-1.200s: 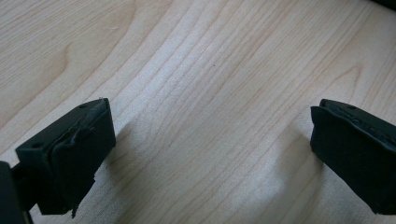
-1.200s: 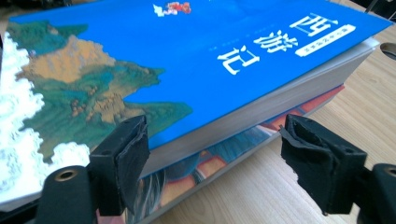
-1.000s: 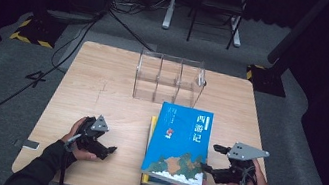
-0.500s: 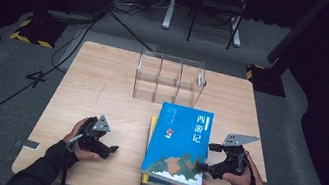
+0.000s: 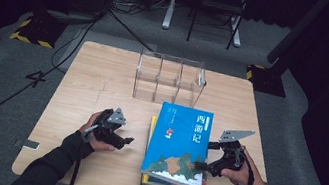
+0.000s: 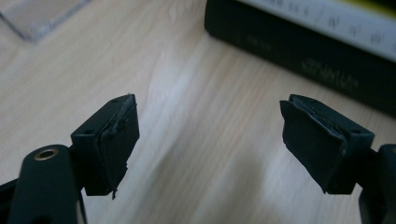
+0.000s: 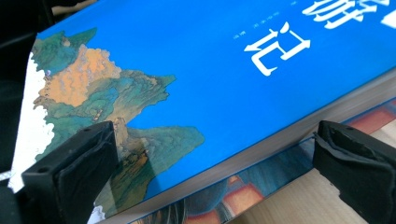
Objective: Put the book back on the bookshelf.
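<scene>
Two hand-held grippers work at a stack of books on a wooden tabletop (image 5: 104, 77), near its front edge, with a clear plastic organizer (image 5: 169, 79) standing behind the stack. The right gripper (image 5: 201, 166) has its jaws spread wide around the near right corner of the blue top book (image 5: 179, 145), one jaw over the cover, the other beside the page edge, not yet pressing. The left gripper (image 5: 128, 140) sits just left of the stack, its jaws apart and empty after just closing partway. One likely risk: a corner-only pinch could let the heavy book sag or slip, or catch the book beneath (image 7: 261, 179) and drag the stack askew.
</scene>
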The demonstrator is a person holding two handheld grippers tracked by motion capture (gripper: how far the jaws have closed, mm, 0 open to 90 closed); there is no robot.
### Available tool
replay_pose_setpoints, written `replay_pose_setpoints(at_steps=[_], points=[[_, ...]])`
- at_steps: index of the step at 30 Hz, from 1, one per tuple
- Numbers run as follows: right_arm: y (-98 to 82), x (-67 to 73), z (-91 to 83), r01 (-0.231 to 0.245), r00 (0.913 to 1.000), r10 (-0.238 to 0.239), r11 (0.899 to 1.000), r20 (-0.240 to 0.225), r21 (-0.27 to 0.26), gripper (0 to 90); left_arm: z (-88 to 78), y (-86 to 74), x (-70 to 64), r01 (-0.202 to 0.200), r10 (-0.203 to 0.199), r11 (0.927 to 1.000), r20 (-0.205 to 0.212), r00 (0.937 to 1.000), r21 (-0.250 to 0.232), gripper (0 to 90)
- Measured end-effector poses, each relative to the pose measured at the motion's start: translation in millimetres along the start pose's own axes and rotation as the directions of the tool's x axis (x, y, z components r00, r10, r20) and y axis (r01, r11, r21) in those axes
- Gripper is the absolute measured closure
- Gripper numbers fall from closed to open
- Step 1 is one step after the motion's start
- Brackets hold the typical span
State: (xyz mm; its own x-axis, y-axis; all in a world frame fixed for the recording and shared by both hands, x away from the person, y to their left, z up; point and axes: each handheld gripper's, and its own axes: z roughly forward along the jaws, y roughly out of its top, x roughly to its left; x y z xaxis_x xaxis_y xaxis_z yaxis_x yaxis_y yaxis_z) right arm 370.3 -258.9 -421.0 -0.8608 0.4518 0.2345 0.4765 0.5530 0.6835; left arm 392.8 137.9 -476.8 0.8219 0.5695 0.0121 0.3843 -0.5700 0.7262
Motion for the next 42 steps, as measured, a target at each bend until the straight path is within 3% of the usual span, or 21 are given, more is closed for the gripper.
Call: replay_pose_setpoints(at_steps=[5, 7, 12, 16, 19, 23, 26, 31, 35, 38, 42], points=[[0.1, 1.7, -0.9, 0.026, 0.9996, -0.026, 1.000, 0.010, -0.007, 0.5, 11.0, 20.6, 0.3, 0.005, -0.006, 0.9990, -0.010, 0.9999, -0.044, 22.7], [0.5, 2.4, -1.3, 0.038, 0.9992, -0.038, 0.999, 0.014, -0.008, 0.6, 15.4, 27.3, -0.6, -0.010, 0.009, 0.9983, -0.025, 0.9996, -0.057, 23.4], [2.8, 3.4, -2.0, 0.069, 0.9974, -0.069, 0.998, 0.021, -0.008, 1.0, 27.8, 38.4, 2.3, 0.003, -0.005, 0.9983, -0.032, 0.9995, -0.059, 24.8], [4.7, -0.8, -0.8, 0.083, 0.9965, -0.083, 0.996, 0.003, -0.020, 1.3, 32.2, 41.4, 7.0, 0.010, -0.014, 0.9976, -0.054, 0.9984, -0.069, 25.7], [7.7, -5.5, 0.8, 0.086, 0.9962, -0.086, 0.996, -0.016, -0.025, 2.1, 33.8, 43.2, 10.4, 0.027, -0.030, 0.9960, -0.037, 0.9989, -0.085, 25.6], [14.8, -9.9, 3.1, 0.070, 0.9972, -0.071, 0.997, -0.025, -0.028, 3.1, 34.3, 46.2, 11.3, 0.012, -0.016, 0.9975, -0.053, 0.9985, -0.069, 26.5], [23.3, -12.9, 4.3, 0.060, 0.9975, -0.062, 0.997, -0.035, -0.041, 3.1, 35.7, 44.6, 14.0, 0.023, -0.027, 0.9971, -0.049, 0.9984, -0.072, 26.6], [32.8, -21.3, 10.5, 0.061, 0.9980, -0.062, 0.997, -0.016, -0.037, 6.8, 36.6, 44.2, 15.0, 0.012, -0.017, 0.9970, -0.061, 0.9980, -0.077, 26.5], [40.2, -30.9, 15.5, 0.054, 0.9981, -0.055, 0.998, -0.028, -0.041, 7.8, 39.1, 43.9, 18.5, 0.023, -0.029, 0.9965, -0.072, 0.9970, -0.080, 26.6], [44.8, -37.0, 17.7, 0.047, 0.9988, -0.048, 0.997, -0.013, -0.063, 17.5, 43.8, 45.3, 23.4, 0.029, -0.038, 0.9967, -0.114, 0.9928, -0.076, 27.4], [51.3, -41.3, 21.3, 0.048, 0.9988, -0.048, 0.995, 0.008, -0.089, 30.4, 49.2, 45.5, 29.4, 0.056, -0.064, 0.9952, -0.106, 0.9923, -0.080, 32.5]])
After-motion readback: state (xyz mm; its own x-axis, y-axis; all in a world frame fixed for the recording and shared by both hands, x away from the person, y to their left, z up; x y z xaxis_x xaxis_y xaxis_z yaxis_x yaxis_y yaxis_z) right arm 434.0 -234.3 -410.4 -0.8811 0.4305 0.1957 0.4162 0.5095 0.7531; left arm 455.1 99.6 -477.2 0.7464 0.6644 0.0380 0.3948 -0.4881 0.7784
